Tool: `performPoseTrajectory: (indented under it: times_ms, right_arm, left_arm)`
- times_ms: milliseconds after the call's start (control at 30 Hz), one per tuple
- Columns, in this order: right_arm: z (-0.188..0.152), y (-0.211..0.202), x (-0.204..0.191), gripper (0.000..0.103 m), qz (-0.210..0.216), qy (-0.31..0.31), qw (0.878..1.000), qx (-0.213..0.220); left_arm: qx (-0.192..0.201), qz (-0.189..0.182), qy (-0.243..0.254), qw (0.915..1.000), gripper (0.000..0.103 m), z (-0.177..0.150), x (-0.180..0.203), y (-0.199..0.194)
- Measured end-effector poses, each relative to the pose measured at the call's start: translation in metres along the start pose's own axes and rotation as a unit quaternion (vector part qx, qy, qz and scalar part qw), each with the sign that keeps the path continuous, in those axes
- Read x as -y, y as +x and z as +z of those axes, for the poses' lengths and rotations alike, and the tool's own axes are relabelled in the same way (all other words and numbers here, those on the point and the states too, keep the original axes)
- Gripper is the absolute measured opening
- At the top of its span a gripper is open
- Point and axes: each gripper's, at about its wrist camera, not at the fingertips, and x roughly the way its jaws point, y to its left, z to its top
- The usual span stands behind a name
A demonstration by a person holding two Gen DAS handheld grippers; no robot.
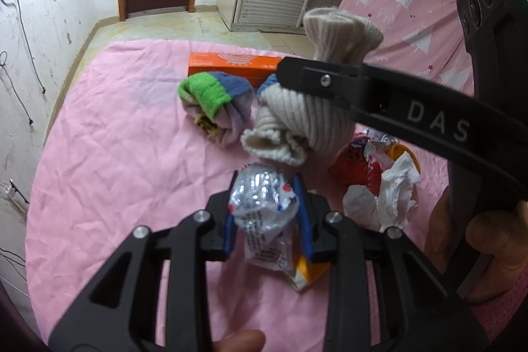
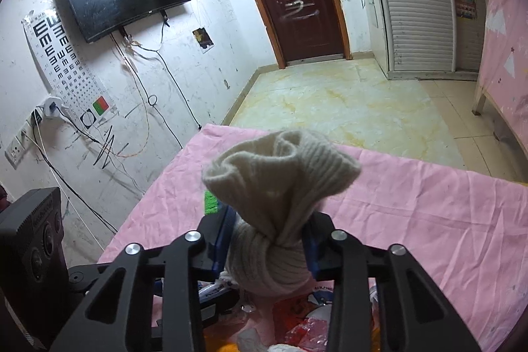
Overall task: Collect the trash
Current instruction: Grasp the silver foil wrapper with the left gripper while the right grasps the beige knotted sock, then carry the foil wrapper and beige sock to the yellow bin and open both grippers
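Near the bed's (image 1: 99, 154) right edge both grippers are clenched — the left gripper (image 1: 268, 220) on a wrapper (image 1: 264, 203), the right gripper (image 2: 269, 248) on a sock (image 2: 280, 187) — probably lifting them clear of the trash pile (image 1: 379, 187).

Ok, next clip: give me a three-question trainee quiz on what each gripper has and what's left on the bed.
1. True or false: the left gripper is shut on a silver wrapper.
2. What does the right gripper hold? A) orange box B) cream knit sock bundle C) tissue
3. Fill in: the green-and-blue sock bundle lies on the pink ____.

Key: 1 true. 2 B, the cream sock bundle. 3 sheet.
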Motion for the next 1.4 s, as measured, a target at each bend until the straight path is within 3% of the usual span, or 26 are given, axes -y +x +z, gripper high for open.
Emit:
performPoseTrajectory:
  times_ms: [467, 800, 1400]
  right_arm:
    - [0.002, -0.079, 0.012, 0.025, 0.001, 0.032, 0.995, 0.099]
    - [-0.013, -0.136, 0.035, 0.025, -0.007, 0.052, 0.988, 0.146]
    - [-0.065, -0.232, 0.114, 0.026, -0.042, 0.126, 0.967, 0.219]
  left_arm:
    - [0.056, 0.039, -0.007, 0.9976, 0.028, 0.0, 0.008, -0.036]
    - [0.093, 0.046, 0.018, 0.9945, 0.028, 0.001, 0.048, -0.072]
    - [0.102, 0.033, 0.077, 0.9913, 0.028, -0.004, 0.13, -0.079]
